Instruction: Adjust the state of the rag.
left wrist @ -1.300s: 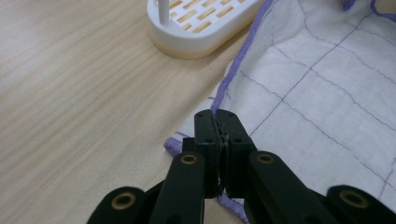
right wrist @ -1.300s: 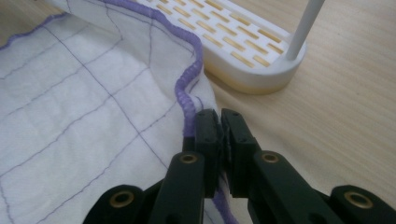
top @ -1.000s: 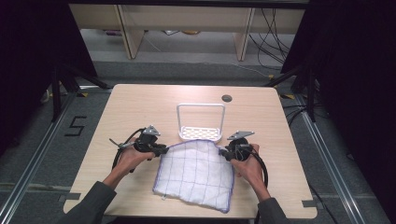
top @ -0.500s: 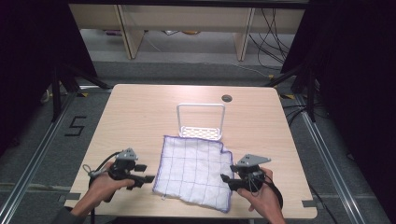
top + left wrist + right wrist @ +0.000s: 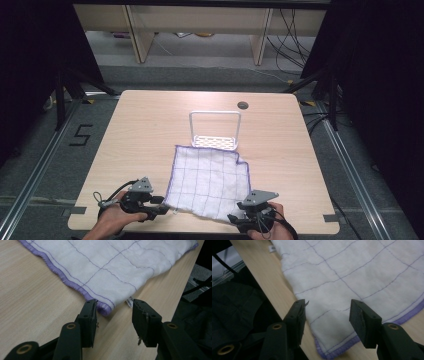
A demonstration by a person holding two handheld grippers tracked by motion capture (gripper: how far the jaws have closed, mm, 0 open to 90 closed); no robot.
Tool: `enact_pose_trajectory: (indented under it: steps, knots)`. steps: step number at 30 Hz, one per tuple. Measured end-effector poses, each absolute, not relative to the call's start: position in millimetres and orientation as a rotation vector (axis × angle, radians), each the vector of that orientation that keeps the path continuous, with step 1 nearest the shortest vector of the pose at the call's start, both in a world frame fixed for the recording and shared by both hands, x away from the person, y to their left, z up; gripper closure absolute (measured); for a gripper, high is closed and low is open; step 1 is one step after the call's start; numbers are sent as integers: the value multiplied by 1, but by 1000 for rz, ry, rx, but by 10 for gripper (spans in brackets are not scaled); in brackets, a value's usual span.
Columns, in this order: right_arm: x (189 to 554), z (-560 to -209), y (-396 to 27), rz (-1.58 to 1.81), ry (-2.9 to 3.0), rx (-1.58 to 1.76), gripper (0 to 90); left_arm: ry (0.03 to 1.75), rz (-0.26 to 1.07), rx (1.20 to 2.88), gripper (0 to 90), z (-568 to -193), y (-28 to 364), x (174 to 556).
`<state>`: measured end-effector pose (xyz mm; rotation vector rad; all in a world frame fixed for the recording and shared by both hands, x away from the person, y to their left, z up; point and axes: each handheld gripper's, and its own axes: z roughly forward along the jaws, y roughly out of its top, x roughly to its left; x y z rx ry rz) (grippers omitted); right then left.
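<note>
A light wooden table (image 5: 150,130) carries a white cloth (image 5: 210,182) with thin purple grid lines and a purple hem, spread nearly flat from the middle toward the near edge, its far edge touching a small white wire rack (image 5: 215,131). The cloth looks light, soft and limp; it should fold and sag wherever it is unsupported and slide easily on the smooth wood, so the two near corners seem the best places to pinch it. The left gripper (image 5: 113,311) sits at the near left corner with its jaws released, having just been closing; the rolled hem corner (image 5: 103,310) lies between them, brushing one jaw but not pinched. The right gripper (image 5: 327,312) hovers over the near right corner (image 5: 332,350), jaws parted and apart from the fabric below. A small white label (image 5: 129,301) peeks from the near edge.
</note>
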<state>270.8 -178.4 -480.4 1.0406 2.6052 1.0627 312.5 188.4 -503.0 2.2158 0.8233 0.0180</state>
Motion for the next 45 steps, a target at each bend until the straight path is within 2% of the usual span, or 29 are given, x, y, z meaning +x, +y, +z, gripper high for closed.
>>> enact_pose_trajectory:
  steps: [2, 5, 6, 7, 9, 10, 11, 13, 16, 17, 20, 23, 24, 26, 27, 28, 30, 31, 35, 37, 40, 45]
  knots:
    - [269, -483, -176, 1049, 2627, 1012, 486, 813, 33, 2233, 577, -505, 186, 314]
    - [267, -488, -171, 1030, 2652, 980, 500, 799, 53, 2232, 710, -506, 184, 314]
    - [267, -489, -169, 1004, 2668, 988, 509, 777, 68, 2246, 710, -506, 184, 315]
    - [268, -493, -167, 962, 2689, 959, 544, 755, 90, 2248, 779, -504, 183, 315]
    - [270, -497, -167, 917, 2707, 943, 638, 735, 92, 2263, 834, -500, 184, 315]
    - [271, -499, -168, 914, 2687, 918, 717, 724, 101, 2250, 847, -498, 185, 316]
    - [271, -499, -168, 914, 2687, 918, 717, 724, 101, 2250, 856, -498, 185, 316]
    - [271, -495, -171, 944, 2686, 849, 866, 715, 87, 2215, 862, -489, 187, 313]
    - [271, -488, -175, 978, 2662, 849, 874, 679, 27, 2155, 862, -471, 192, 306]
    - [268, -471, -183, 1049, 2629, 883, 877, 670, 0, 2142, 861, -464, 195, 302]
    - [266, -459, -192, 1105, 2647, 838, 876, 649, -46, 2123, 858, -455, 200, 294]
    - [264, -461, -193, 1092, 2684, 838, 867, 660, -73, 2155, 840, -460, 201, 292]
    - [262, -473, -188, 1060, 2751, 881, 777, 700, -102, 2164, 813, -470, 202, 293]
    - [262, -482, -183, 1035, 2779, 911, 670, 745, -153, 2208, 673, -479, 204, 296]
    - [262, -482, -183, 1035, 2779, 911, 670, 745, -153, 2208, 660, -479, 204, 296]
    - [263, -481, -182, 1010, 2775, 954, 614, 787, -103, 2217, 630, -481, 206, 297]
    - [267, -474, -185, 1031, 2724, 946, 591, 798, -54, 2208, 529, -479, 207, 300]
    - [269, -471, -186, 1034, 2697, 949, 565, 804, 4, 2223, 515, -477, 206, 302]
    - [294, -463, -187, 1048, 2561, 965, 515, 844, 62, 2207, 409, -477, 199, 310]
    - [309, -463, -186, 1041, 2514, 976, 504, 874, 159, 2238, 378, -479, 196, 326]
    - [334, -468, -185, 1050, 2448, 1000, 478, 940, 232, 2206, 338, -481, 200, 347]
    - [360, -473, -182, 1030, 2420, 1073, 457, 1011, 283, 2199, 318, -483, 207, 377]
